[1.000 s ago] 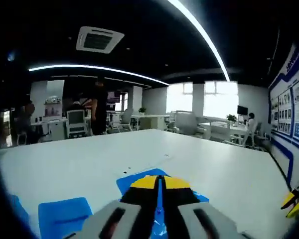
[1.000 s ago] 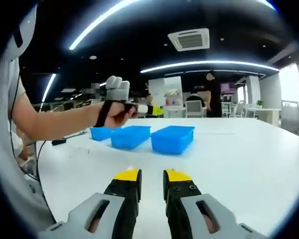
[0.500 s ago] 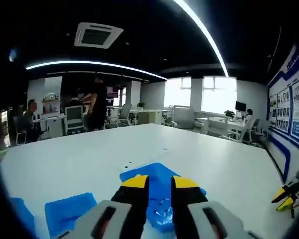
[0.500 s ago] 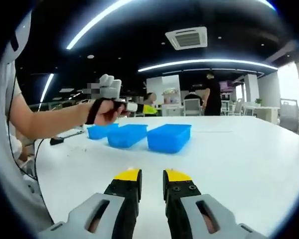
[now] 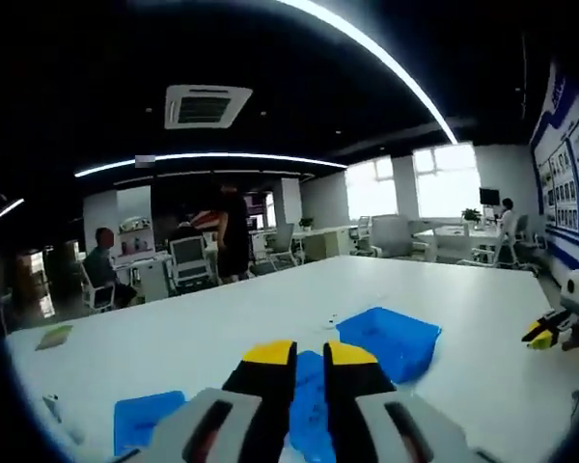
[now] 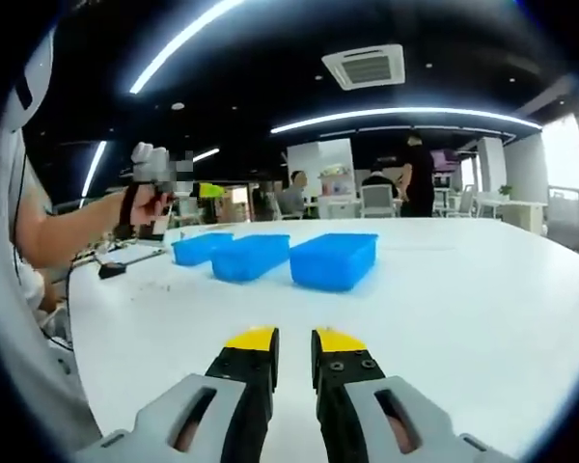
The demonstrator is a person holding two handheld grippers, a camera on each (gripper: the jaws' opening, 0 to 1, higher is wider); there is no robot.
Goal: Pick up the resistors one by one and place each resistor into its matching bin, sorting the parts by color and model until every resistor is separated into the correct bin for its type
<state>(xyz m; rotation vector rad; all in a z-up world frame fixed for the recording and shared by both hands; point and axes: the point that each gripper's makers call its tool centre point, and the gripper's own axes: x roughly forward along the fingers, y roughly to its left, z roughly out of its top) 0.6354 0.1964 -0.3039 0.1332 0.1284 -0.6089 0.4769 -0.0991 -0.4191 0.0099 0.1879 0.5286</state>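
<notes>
Three blue bins (image 6: 333, 258) (image 6: 251, 256) (image 6: 201, 248) stand in a row on the white table (image 6: 463, 309), well ahead of my right gripper (image 6: 294, 340), which is open with nothing between its yellow-tipped jaws. A hand holds my left gripper (image 6: 152, 166) in the air, left of the bins. In the left gripper view, my left gripper (image 5: 310, 355) is open and empty above the middle bin (image 5: 309, 405). Another bin (image 5: 391, 338) lies to its right and a third (image 5: 150, 420) to its left. Tiny dark specks (image 5: 331, 318) lie on the table, too small to identify.
My right gripper's yellow tip (image 5: 545, 331) shows at the right edge of the left gripper view. A black cable (image 6: 116, 270) lies on the table by the person's arm (image 6: 58, 231). People, chairs and desks stand far behind the table.
My left gripper's jaws went from shut to open. The hand holding it moved left, away from above the bins, and its view swung. My right gripper stayed nearly still.
</notes>
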